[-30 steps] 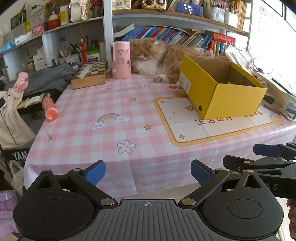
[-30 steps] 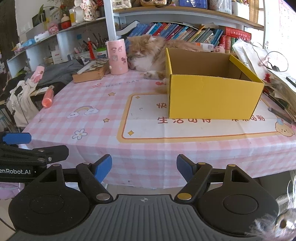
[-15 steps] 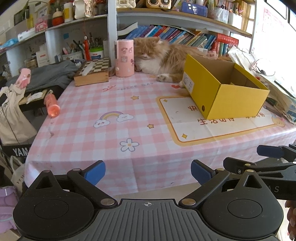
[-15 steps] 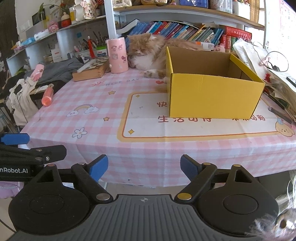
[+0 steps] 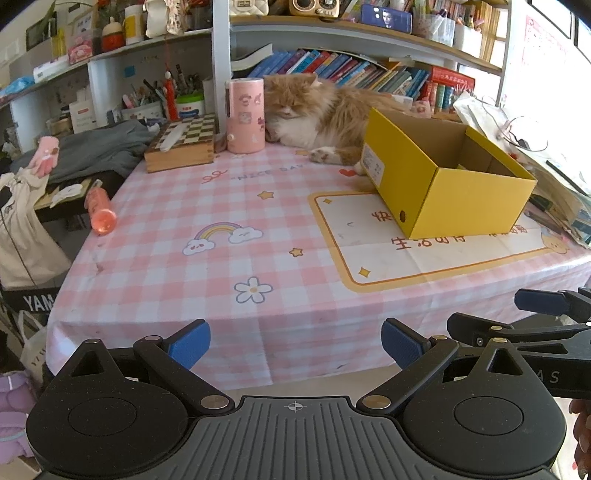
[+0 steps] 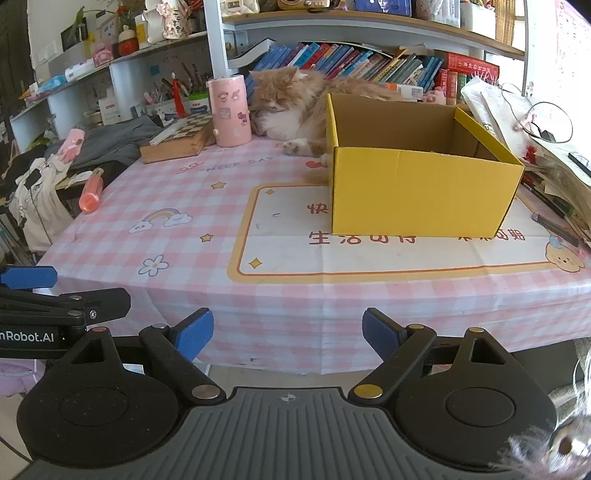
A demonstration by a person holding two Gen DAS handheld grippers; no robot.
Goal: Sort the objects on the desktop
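Yellow box [image 6: 421,192] well beyond empty right tongs [image 6: 288,334].

We have bright daylight pouring in from the window [image 5: 543,48] on the right, blown out to near white there. The tablecloth [image 5: 221,206] is evenly lit, the box [image 6: 417,192] casts only a soft shadow. Both views are sharp in the middle; shelves [image 6: 332,18] bow at the fisheye edges, corners go dark

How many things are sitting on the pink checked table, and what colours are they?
Pink: 1, the pink cylinder
Yellow: 1, the yellow box
Orange: 2, the orange tube and the cat
Brown: 1, the wooden chessboard box
Total: 5
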